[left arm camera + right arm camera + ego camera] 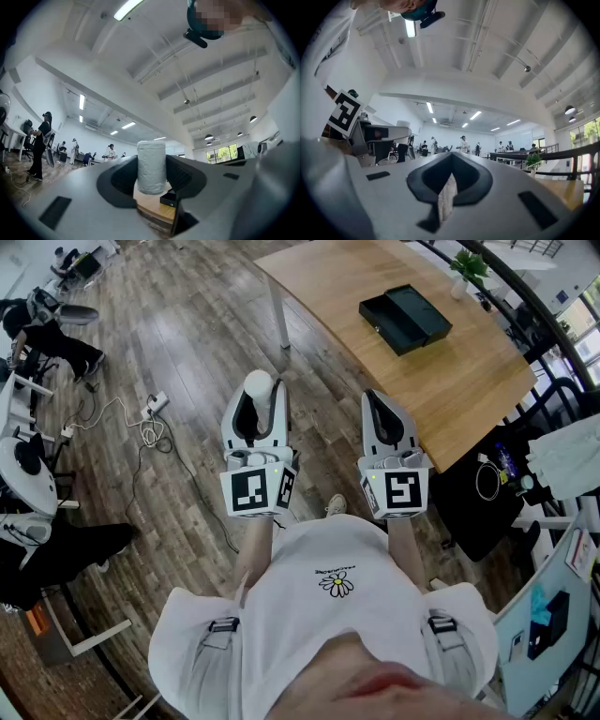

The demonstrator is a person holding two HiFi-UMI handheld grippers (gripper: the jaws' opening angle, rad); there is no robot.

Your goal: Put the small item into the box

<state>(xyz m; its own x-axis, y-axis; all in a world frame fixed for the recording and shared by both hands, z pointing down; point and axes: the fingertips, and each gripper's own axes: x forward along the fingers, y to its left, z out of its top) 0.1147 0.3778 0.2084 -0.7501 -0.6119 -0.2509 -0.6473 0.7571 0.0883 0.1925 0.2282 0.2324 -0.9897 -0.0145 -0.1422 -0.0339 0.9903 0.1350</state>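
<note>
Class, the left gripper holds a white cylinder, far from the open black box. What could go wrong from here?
1. The white cylinder sits at the tips of the left gripper, so it may slip during the carry.
2. The black box looks shallow; a tilted release could send it rolling across the table.

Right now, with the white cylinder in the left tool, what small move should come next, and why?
Probably carry the left tool forward and rightward toward the open black box. Its jaws are clamped on the white cylinder, but it hangs over the floor, short of the wooden table where the box lies. The right tool is shut and empty, so it has nothing to do yet.
</note>
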